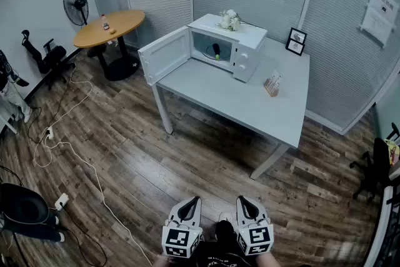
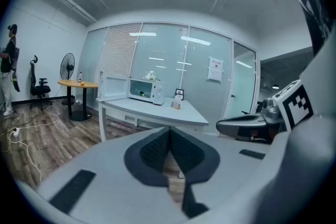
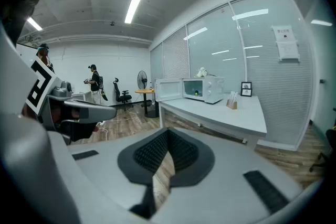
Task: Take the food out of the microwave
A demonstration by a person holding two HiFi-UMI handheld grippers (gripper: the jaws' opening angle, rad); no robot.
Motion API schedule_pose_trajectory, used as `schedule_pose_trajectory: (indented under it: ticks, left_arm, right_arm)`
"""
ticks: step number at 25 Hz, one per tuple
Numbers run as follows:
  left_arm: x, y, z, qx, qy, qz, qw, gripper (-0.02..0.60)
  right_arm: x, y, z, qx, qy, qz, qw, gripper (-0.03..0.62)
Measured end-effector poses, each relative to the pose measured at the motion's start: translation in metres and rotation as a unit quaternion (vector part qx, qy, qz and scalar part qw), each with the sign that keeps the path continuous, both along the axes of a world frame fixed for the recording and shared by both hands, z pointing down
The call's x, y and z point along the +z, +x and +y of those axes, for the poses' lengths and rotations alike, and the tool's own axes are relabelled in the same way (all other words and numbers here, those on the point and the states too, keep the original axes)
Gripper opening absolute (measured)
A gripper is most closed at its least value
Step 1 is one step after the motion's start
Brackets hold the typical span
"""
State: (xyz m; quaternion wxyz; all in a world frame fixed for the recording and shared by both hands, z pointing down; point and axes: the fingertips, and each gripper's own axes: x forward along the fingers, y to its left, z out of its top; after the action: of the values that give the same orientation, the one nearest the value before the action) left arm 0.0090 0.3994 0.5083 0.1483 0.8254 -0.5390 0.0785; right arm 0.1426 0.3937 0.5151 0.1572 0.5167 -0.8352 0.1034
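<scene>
Standing well apart from the tabletop [image 1: 250, 103], the left tongs [image 1: 195, 199] and the right tongs [image 1: 241, 199] were seen closed and empty; the microwave [image 1: 242, 50] was found open, with food [image 1: 216, 51] inside.

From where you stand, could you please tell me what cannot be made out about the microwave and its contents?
Food, head view: too small to identify; only a dark piece and a green one show inside the microwave.
Food, both gripper views: a mere speck, too far off.
Dials, head view: settings too small to read.
</scene>
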Motion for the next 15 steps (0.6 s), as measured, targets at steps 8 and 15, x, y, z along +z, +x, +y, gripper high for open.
schedule_pose_trajectory:
  ticks: [8, 15]
  left_arm:
    - [-0.001, -0.015, 0.02, 0.002, 0.004, 0.005, 1.0, 0.008]
    - [0.009, -0.014, 0.018, 0.007, -0.004, 0.001, 1.0, 0.008]
  right_arm:
    - [-0.002, -0.014, 0.02, 0.007, 0.009, 0.012, 1.0, 0.003]
    - [0.002, -0.008, 0.014, 0.023, 0.009, -0.015, 1.0, 0.003]
